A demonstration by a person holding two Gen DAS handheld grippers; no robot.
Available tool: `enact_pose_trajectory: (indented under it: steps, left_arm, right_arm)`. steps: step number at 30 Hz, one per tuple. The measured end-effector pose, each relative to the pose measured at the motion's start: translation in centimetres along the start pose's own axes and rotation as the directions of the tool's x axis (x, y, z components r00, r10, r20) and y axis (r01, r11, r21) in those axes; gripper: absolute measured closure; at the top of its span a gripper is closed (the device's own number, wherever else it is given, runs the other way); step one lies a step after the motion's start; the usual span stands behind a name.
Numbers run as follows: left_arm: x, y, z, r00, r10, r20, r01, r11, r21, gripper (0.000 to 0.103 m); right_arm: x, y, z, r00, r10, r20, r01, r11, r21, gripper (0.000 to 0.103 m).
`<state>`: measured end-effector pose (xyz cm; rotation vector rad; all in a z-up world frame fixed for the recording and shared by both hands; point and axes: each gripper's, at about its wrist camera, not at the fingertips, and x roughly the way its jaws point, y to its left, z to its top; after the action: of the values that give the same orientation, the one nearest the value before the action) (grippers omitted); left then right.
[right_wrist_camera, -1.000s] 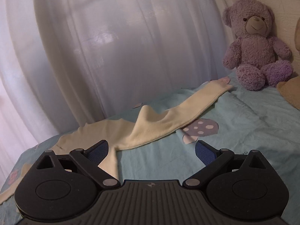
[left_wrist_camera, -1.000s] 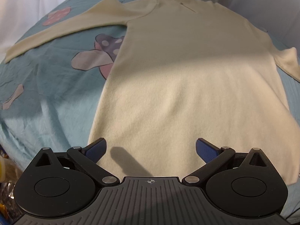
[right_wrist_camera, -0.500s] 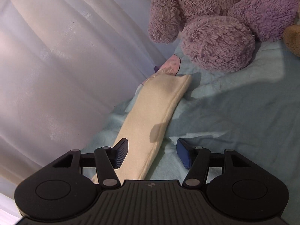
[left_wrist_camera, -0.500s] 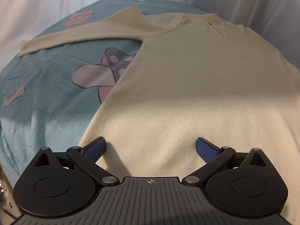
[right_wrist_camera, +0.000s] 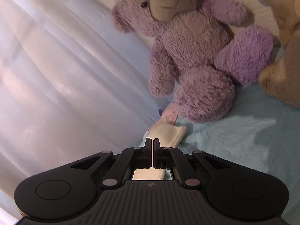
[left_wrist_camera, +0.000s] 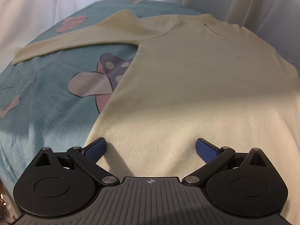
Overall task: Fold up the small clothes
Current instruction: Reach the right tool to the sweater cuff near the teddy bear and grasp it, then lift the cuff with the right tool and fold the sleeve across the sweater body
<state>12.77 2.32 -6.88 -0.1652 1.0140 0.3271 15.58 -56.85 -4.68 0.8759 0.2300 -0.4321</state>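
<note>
A cream long-sleeved sweater (left_wrist_camera: 187, 86) lies flat on a teal bedsheet (left_wrist_camera: 46, 97), its left sleeve (left_wrist_camera: 78, 39) stretched out to the left. My left gripper (left_wrist_camera: 151, 148) is open and empty, its blue pads (left_wrist_camera: 95, 147) just above the sweater's lower hem. In the right wrist view my right gripper (right_wrist_camera: 152, 142) is shut on the cuff end of the sweater's other sleeve (right_wrist_camera: 168, 132), which lies on the sheet next to the curtain.
A purple teddy bear (right_wrist_camera: 195, 48) sits just beyond the cuff, its foot almost touching it. A tan plush toy (right_wrist_camera: 281, 56) is at the right. White curtains (right_wrist_camera: 56, 75) hang along the bed's far edge (left_wrist_camera: 56, 3).
My right gripper moved forward along the sleeve to its cuff and closed on it. My left gripper stayed open and drifted slightly over the sweater's hem.
</note>
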Motion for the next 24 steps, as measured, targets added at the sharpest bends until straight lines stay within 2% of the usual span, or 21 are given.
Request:
enact_pose_trajectory:
  steps: [2,4,6,7,8,9,13,15,16,19,21,24]
  left_arm:
    - [-0.6,-0.2,0.7,0.998,-0.052,0.036,0.052,0.999,0.016,0.000]
    - [-1.2,-0.6,1.6,0.991,-0.118,0.066,0.116,0.993,0.032,0.000]
    - [-1.4,-0.9,2.2,0.984,-0.170,0.056,0.168,0.985,0.041,0.000]
    - [-1.4,-1.0,2.4,0.980,-0.192,0.051,0.190,0.981,0.042,0.000]
    - [-1.4,-1.1,2.5,0.978,-0.205,0.046,0.204,0.978,0.041,0.000]
    - [-1.3,-1.1,2.4,0.975,-0.220,0.041,0.219,0.975,0.037,0.000]
    - [-0.8,-0.9,2.0,0.974,-0.226,0.005,0.226,0.974,0.025,0.000]
    - [-0.6,-0.8,1.9,0.976,-0.219,-0.004,0.219,0.975,0.019,0.000]
    - [-0.5,-0.7,1.9,0.977,-0.215,-0.007,0.215,0.977,0.012,0.000]
    - [-0.4,-0.4,2.1,0.976,-0.216,-0.011,0.216,0.976,-0.014,0.000]
    - [-0.4,-0.3,2.2,0.976,-0.219,-0.016,0.218,0.976,-0.028,0.000]
    - [-0.3,-0.5,2.4,0.976,-0.217,-0.022,0.217,0.976,-0.030,0.000]
  right_arm:
    - [-0.8,2.2,-0.4,0.998,0.057,-0.018,-0.058,0.998,-0.035,0.102]
    - [-1.4,3.6,-0.7,0.998,0.055,-0.037,-0.057,0.997,-0.052,0.101]
    - [-0.2,3.4,-1.4,0.994,0.050,-0.094,-0.056,0.997,-0.062,0.082]
    - [0.3,3.0,-1.7,0.992,0.032,-0.119,-0.039,0.998,-0.055,0.053]
    - [1.6,2.0,-2.1,0.987,0.001,-0.161,-0.008,0.999,-0.041,0.035]
    - [2.5,1.2,-2.5,0.983,-0.021,-0.185,0.016,0.999,-0.027,0.037]
    - [5.2,-1.7,-3.3,0.965,-0.081,-0.250,0.097,0.994,0.051,0.063]
    - [6.9,-2.9,-3.4,0.959,-0.070,-0.274,0.103,0.989,0.107,0.069]
    - [7.4,-3.2,-3.5,0.960,-0.068,-0.272,0.105,0.987,0.122,0.075]
    - [9.1,-4.0,-3.3,0.966,-0.032,-0.258,0.079,0.982,0.171,0.083]
    - [10.0,-4.3,-3.2,0.962,-0.004,-0.275,0.063,0.977,0.205,0.095]
    - [9.4,-3.8,-2.7,0.969,0.003,-0.247,0.045,0.981,0.188,0.097]
